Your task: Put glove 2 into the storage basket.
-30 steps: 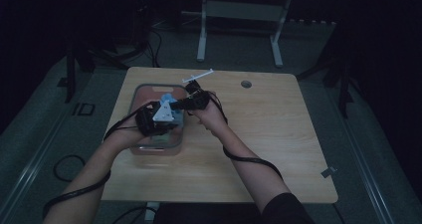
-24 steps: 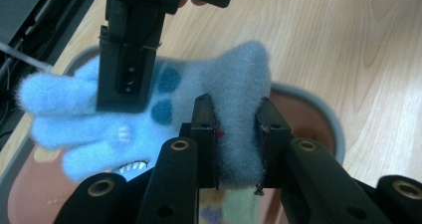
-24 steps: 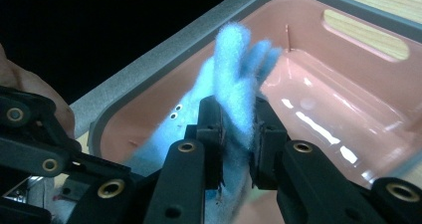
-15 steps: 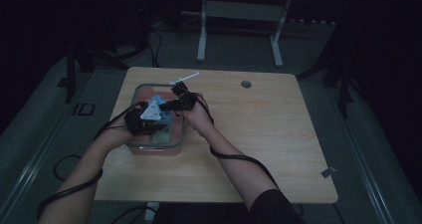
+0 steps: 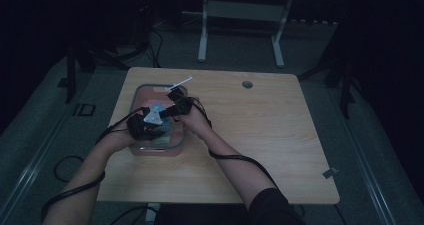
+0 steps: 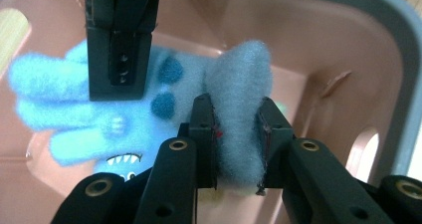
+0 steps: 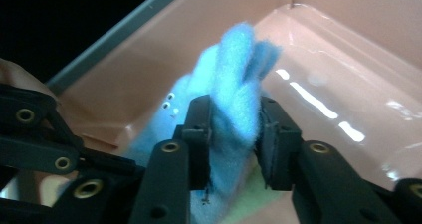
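From the high view the blue felt toy [image 5: 159,116] in the pink bin [image 5: 176,144] is too small and dark to make out, covered by both hands. In the left gripper view the left gripper [image 6: 238,134] hides the fold it pinches, and a printed mouth is cut off behind the arm. In the right gripper view the right gripper [image 7: 234,137] covers the toy's middle, and its lower part runs off the bottom edge.

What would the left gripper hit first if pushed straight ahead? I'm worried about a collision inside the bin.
Probably the bin's far wall. The left gripper, shut on the blue plush toy, points at it; the right gripper sits off to the side. Depth is unclear.
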The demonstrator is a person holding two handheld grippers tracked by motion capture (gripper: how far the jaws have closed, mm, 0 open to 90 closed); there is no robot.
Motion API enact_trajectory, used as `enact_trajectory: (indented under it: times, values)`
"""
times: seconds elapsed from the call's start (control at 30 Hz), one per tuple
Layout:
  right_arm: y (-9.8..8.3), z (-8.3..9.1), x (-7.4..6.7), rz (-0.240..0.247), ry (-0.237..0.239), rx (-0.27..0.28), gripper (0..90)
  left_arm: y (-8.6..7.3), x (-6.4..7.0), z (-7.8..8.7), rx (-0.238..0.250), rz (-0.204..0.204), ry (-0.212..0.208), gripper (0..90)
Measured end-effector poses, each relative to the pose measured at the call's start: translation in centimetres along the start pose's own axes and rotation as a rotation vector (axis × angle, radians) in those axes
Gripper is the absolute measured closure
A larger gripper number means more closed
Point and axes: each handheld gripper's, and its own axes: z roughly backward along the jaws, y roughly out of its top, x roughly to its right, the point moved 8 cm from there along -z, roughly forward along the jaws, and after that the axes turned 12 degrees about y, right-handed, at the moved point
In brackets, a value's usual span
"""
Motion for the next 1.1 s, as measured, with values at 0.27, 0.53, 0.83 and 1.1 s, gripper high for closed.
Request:
enact_trajectory:
  times: [0.27, 0.53, 0.83, 1.1]
  values:
    - [0.0, 1.9, 0.0, 0.036, -0.024, 0.019, 51.9, 0.0, -0.2, -0.1, -0.034, 0.059, -0.006, 55.3]
    - [-0.5, 4.8, -1.1, 0.076, 0.043, 0.059, 36.1, 1.3, -0.2, 0.8, -0.025, 0.166, 0.021, 12.5]
    - [-2.6, 7.0, -1.1, 0.125, 0.081, 0.062, 20.6, 3.5, 0.9, 1.3, 0.049, 0.257, 0.028, 1.8]
    - [-4.3, 8.6, -0.1, 0.160, 0.033, 0.051, 20.0, 6.3, 2.3, 1.8, 0.116, 0.279, -0.001, 1.8]
